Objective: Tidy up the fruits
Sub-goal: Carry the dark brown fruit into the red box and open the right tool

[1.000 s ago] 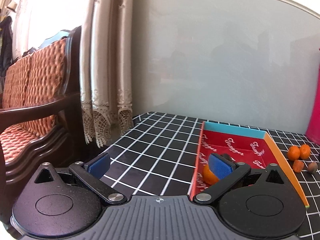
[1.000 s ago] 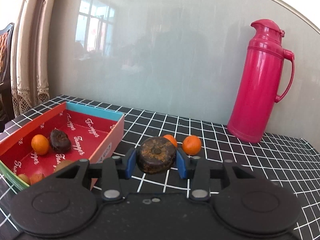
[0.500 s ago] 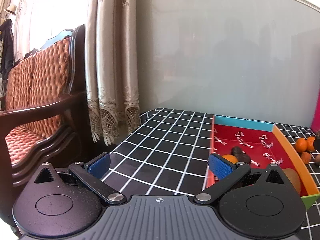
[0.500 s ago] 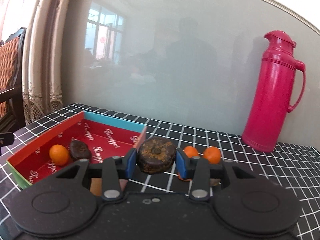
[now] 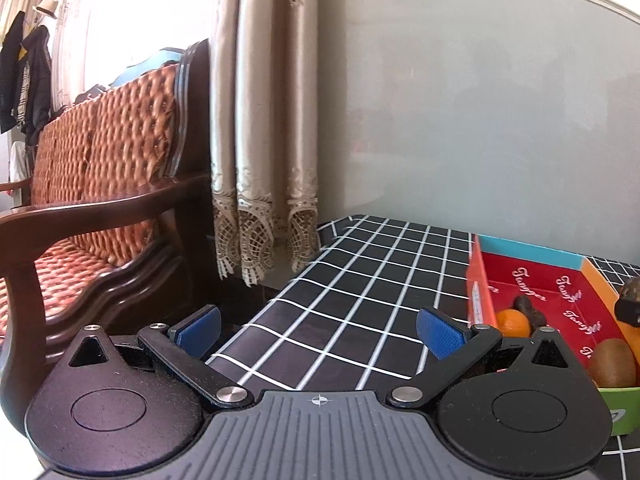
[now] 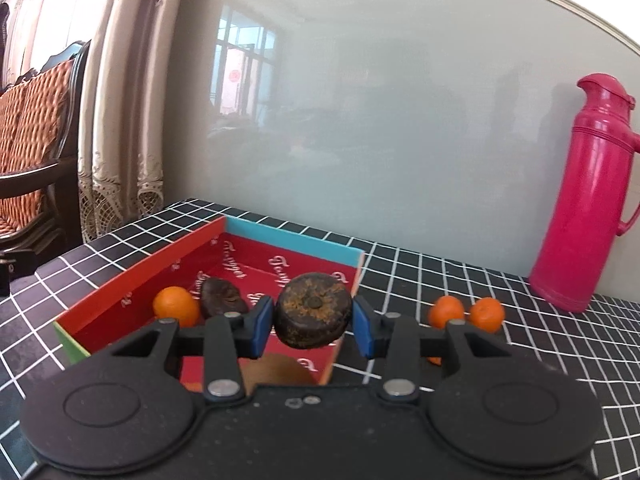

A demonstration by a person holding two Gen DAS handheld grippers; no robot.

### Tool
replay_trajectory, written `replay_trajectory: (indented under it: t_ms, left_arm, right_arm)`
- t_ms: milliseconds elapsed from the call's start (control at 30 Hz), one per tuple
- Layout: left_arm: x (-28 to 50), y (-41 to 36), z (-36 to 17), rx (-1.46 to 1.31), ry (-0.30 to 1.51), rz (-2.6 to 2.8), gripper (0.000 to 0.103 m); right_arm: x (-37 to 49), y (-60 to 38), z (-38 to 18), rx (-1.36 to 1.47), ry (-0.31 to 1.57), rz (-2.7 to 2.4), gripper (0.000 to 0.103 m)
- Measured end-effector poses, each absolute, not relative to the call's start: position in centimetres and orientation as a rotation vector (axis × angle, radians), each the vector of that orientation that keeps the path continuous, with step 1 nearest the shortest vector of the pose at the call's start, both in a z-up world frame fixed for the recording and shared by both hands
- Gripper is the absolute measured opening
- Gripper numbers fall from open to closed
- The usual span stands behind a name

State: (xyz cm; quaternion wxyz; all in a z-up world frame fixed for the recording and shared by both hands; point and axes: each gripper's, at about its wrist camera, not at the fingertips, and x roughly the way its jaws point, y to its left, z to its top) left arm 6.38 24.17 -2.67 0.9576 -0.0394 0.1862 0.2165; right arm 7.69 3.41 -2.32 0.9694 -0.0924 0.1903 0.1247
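The right gripper (image 6: 313, 322) is clamped on a dark round fruit (image 6: 314, 310) above the red box (image 6: 132, 280) — released off-centre, it could be bounced over the box wall.

A dark, round, rust-speckled fruit (image 6: 315, 311) hangs pinched above the red box's (image 6: 136, 276) right wall. Inside lie an orange (image 6: 176, 306), a dark wrinkled fruit (image 6: 221, 297) touching it, and a kiwi (image 5: 613, 362). Two oranges (image 6: 465, 311) sit on the table right of the box.

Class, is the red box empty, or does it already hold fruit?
Not empty. The red box holds an orange, a dark fruit and a kiwi.
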Motion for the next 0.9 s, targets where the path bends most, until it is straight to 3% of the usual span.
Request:
replay_trajectory:
  t_ms: [567, 633, 667, 700, 900]
  left_arm:
    - [6.0, 25.7, -3.0, -0.085, 0.396, 0.449, 0.103]
    - [6.0, 25.7, -3.0, -0.086, 0.397, 0.448, 0.103]
    - [6.1, 25.6, -2.9, -0.088, 0.396, 0.447, 0.103]
    - [6.1, 25.6, -2.9, -0.088, 0.396, 0.445, 0.103]
    - [6.4, 24.7, -2.7, -0.084, 0.388, 0.425, 0.103]
  right_arm:
    - [7.9, 8.1, -4.2, -0.181, 0.441, 0.338, 0.041]
    - [8.0, 7.9, -4.3, -0.169, 0.441, 0.329, 0.047]
    - [7.8, 7.7, -4.2, -0.166, 0.427, 0.317, 0.063]
    - [7.5, 7.5, -4.0, -0.164, 0.401, 0.306, 0.072]
    - [6.9, 5.9, -2.9, -0.180, 0.331, 0.287, 0.075]
